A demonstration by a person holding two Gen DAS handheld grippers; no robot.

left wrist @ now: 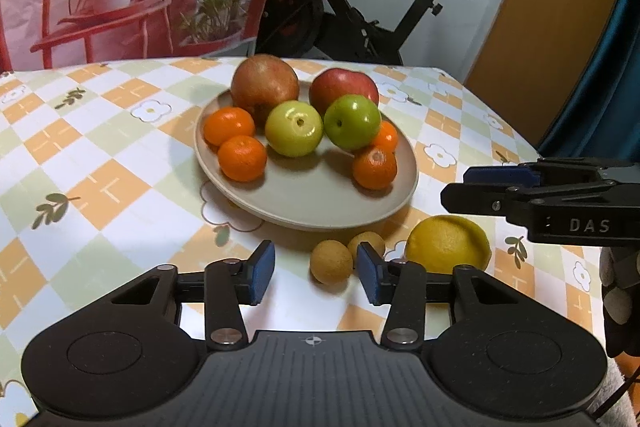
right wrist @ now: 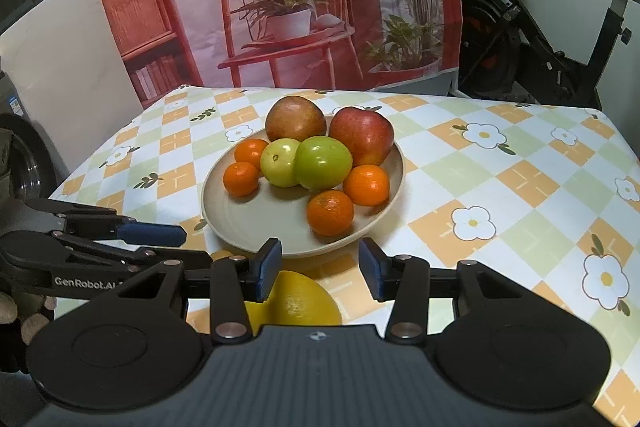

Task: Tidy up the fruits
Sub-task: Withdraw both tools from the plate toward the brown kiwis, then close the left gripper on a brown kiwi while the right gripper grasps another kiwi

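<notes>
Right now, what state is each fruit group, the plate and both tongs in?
plate: loaded, front part bare
apples: two red, two green, on the plate
tangerines: four, on the plate
lemon: on the tablecloth, off the plate
two small brown fruits: on the tablecloth
left tongs: open, empty
right tongs: open, empty

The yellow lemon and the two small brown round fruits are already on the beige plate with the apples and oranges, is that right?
No. The yellow lemon and two small brown round fruits lie on the checkered tablecloth, just off the beige plate. The left wrist view shows it. The apples and oranges are on the plate.
</notes>
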